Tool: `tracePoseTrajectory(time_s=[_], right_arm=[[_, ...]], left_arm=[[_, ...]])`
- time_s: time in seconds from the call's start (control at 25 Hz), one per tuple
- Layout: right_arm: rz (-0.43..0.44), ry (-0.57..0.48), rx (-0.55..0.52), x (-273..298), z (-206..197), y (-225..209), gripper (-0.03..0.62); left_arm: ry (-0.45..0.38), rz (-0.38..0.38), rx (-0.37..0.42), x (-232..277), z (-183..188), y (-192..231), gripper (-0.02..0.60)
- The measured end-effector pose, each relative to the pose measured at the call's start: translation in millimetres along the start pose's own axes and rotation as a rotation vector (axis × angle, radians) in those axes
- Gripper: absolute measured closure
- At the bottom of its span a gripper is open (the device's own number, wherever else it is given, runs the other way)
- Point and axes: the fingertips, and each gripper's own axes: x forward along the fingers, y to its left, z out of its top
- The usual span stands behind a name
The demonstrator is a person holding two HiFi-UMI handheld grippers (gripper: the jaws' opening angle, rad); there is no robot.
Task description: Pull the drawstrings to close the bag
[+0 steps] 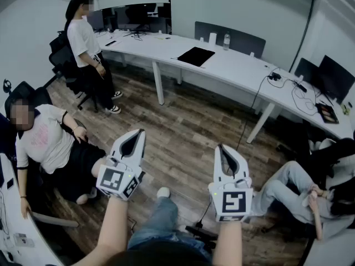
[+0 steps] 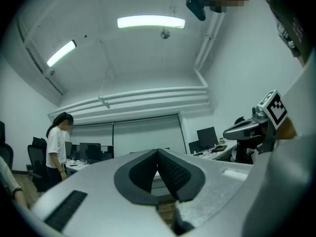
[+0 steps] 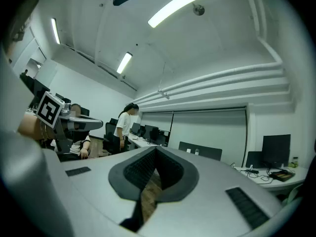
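Holds left gripper and right gripper above the floor, jaws pressed together, empty, likely idling without any bag in sight.

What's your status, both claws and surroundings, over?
Left claw shut, empty. Right claw shut, empty; both held over the floor. No bag in view. Seated person at left, second seated person at right, neither touching the claws.
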Motion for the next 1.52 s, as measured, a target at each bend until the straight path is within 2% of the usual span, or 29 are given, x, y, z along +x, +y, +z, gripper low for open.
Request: tracePoseTrajectory(time_s=[0.32, 0.68, 1.04, 1.24, 1.52], right_arm=[[-0.005, -0.019, 0.037, 64.5, -10.4, -20.9, 0.600], [0.012, 0.015, 0.025, 217.2, -23.0, -25.9, 0.600], [-0.026, 0.069, 0.032, 361.0, -34.3, -30.1, 0.600], [-0.031, 0.103, 0.021, 417.6, -41.7, -30.5, 0.600], [-0.036, 0.119, 0.044, 466.8, -51.8, -36.0, 0.600]], left_arm=[[0.000, -0.019, 0.017, 61.4, -18.9, 32.1, 0.583], [0.010, -0.006, -0.023, 169.3, -59.8, 139.9, 0.583], [0.042, -0.049, -0.043, 276.8, -95.8, 238.0, 0.583], [0.055, -0.055, -0.061, 316.5, -112.8, 277.7, 0.583], [0.066, -0.034, -0.078, 343.9, -134.1, 317.8, 0.583]])
